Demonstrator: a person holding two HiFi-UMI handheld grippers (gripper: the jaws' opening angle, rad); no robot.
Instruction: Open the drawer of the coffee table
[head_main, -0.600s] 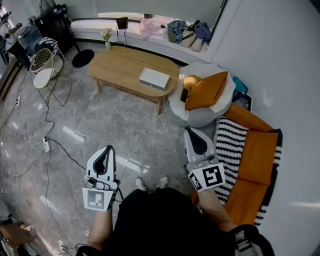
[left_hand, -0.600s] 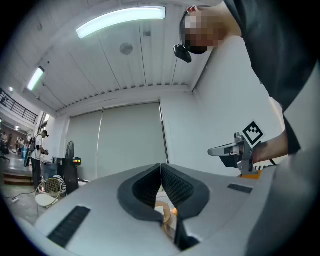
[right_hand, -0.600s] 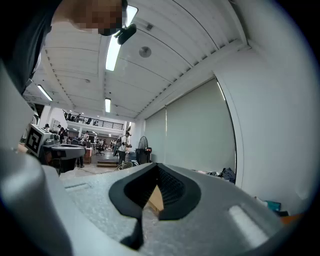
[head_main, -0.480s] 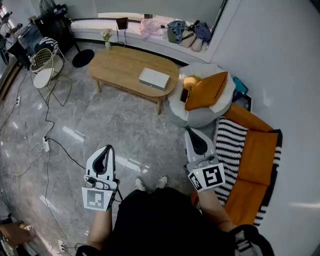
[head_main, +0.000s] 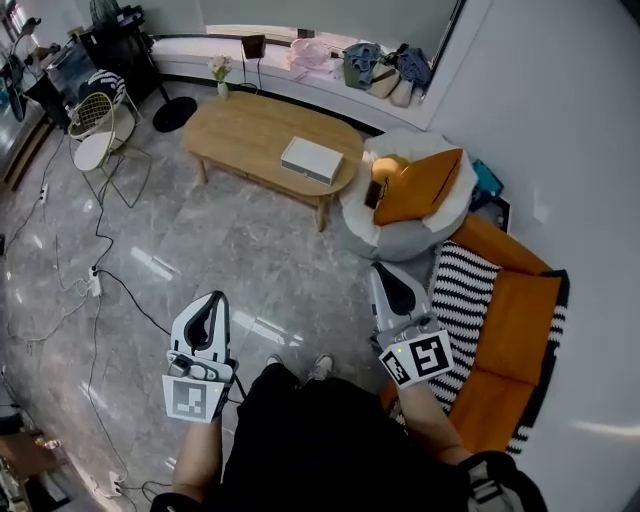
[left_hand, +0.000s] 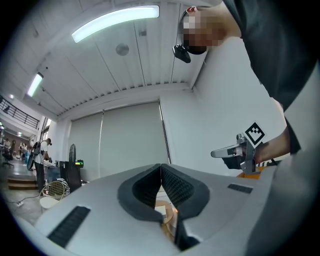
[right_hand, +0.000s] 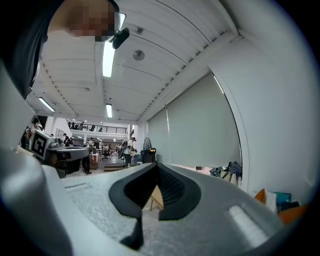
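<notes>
Coffee table (head_main: 262, 135): oval, wooden, on the grey marble floor (head_main: 240, 250) at 12 o'clock in the head view, well apart from both grippers. Drawer not to be made out from this angle. On its worktop, toward the 3 o'clock end, a flat white box (head_main: 311, 159). By the 10 o'clock end, a small vase of flowers (head_main: 220, 75). Near the table's 3 o'clock end, a round grey beanbag (head_main: 392, 240) bearing an orange cushion (head_main: 420, 185). Beyond the table at 12, a window ledge (head_main: 200, 55) with heaped clothes (head_main: 385, 65). At 10 o'clock, a white wire chair (head_main: 90, 125). Black cables (head_main: 95, 235) trailing over the floor at 9. At 3 o'clock from the person, an orange sofa (head_main: 520, 315) under a black-and-white striped throw (head_main: 465, 295).

Left gripper (head_main: 214, 300): held level at 7 o'clock in the frame, aimed toward the table, jaws closed tip to tip, nothing between them. Right gripper (head_main: 388, 272): level at 5 o'clock, near the sofa edge, jaws likewise pressed together and empty. Person's shoes (head_main: 322, 366) on the floor between the two grippers.
</notes>
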